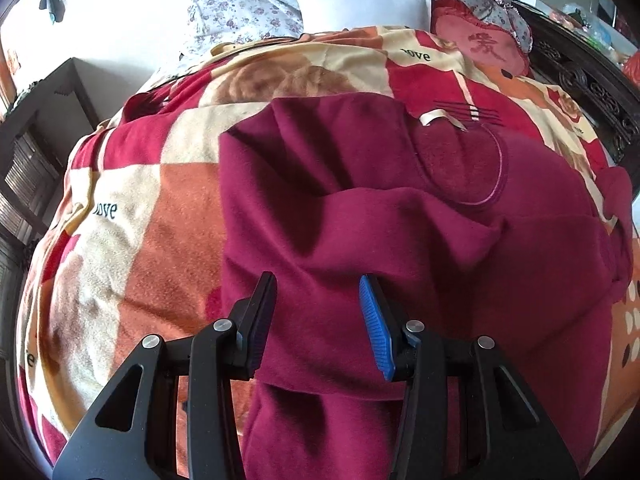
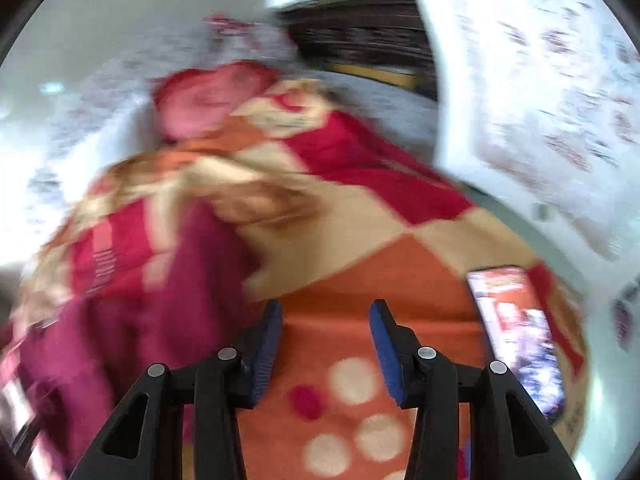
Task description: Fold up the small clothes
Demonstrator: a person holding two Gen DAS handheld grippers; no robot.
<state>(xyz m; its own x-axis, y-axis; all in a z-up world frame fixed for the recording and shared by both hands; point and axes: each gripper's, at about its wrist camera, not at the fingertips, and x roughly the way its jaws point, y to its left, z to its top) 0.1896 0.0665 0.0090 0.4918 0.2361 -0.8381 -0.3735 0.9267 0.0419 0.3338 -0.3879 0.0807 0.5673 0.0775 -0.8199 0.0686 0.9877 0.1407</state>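
The left gripper [image 1: 318,322], fingers spread, hovers over the maroon garment [image 1: 360,216] on the blanket [image 1: 132,208]. The right gripper [image 2: 326,346], also spread, holds nothing; garment at nine o'clock, phone [image 2: 520,332] at three. A one-layer pinch could undo the fold.

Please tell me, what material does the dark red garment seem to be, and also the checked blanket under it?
The dark red garment looks like soft matte fleece or brushed knit: fuzzy nap, thick rounded folds, no shine. The red, orange and cream checked blanket looks like plush, probably synthetic pile: its printed surface appears furry. Exact fibres cannot be told.
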